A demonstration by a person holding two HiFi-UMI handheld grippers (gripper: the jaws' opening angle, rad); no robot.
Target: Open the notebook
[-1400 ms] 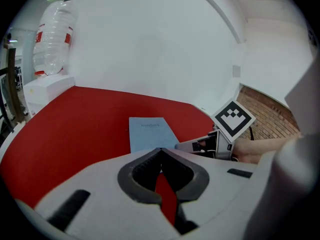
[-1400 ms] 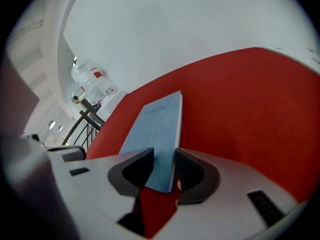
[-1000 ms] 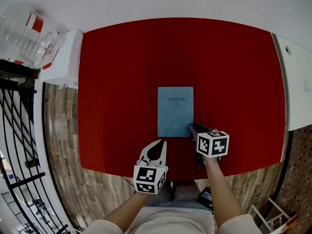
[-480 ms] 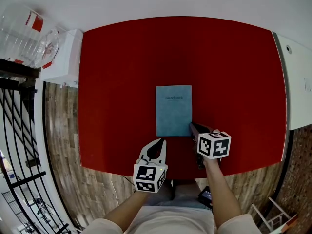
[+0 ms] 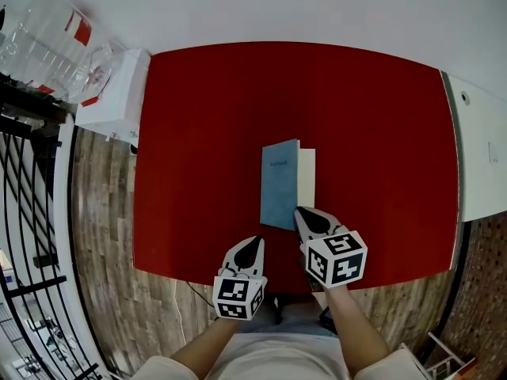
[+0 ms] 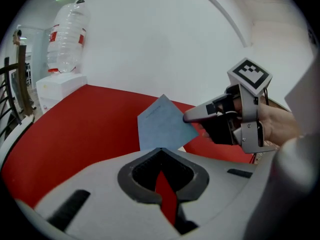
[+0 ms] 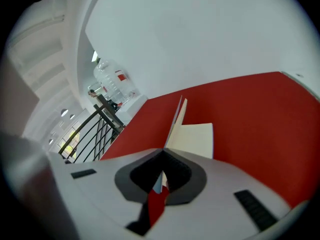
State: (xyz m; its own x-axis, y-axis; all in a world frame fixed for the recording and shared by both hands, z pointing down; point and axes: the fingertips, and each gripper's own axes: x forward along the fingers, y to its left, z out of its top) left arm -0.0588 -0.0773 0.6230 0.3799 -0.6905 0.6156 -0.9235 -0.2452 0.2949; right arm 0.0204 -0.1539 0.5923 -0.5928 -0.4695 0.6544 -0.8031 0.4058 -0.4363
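A thin notebook lies mid-table on the red tabletop (image 5: 198,133). Its blue cover (image 5: 279,182) is raised on edge, leaning left, and a white inner page (image 5: 306,174) shows beneath it. My right gripper (image 5: 299,212) is shut on the cover's near right corner and holds it up off the page. In the right gripper view the cover (image 7: 176,118) runs edge-on into the jaws (image 7: 163,151), above the page (image 7: 197,136). My left gripper (image 5: 257,241) hovers near the table's front edge, left of the notebook, shut and empty. The left gripper view shows the lifted cover (image 6: 160,126) and the right gripper (image 6: 192,116).
Large clear water bottles (image 5: 47,46) and a white box (image 5: 119,93) stand off the table's far left corner. A black railing (image 5: 24,212) runs along the left over wooden flooring. A white counter (image 5: 479,149) borders the table's right side.
The right gripper closed on the cover's near right corner and rose, swinging the cover up and leftward so the white page shows. The left gripper shifted slightly.
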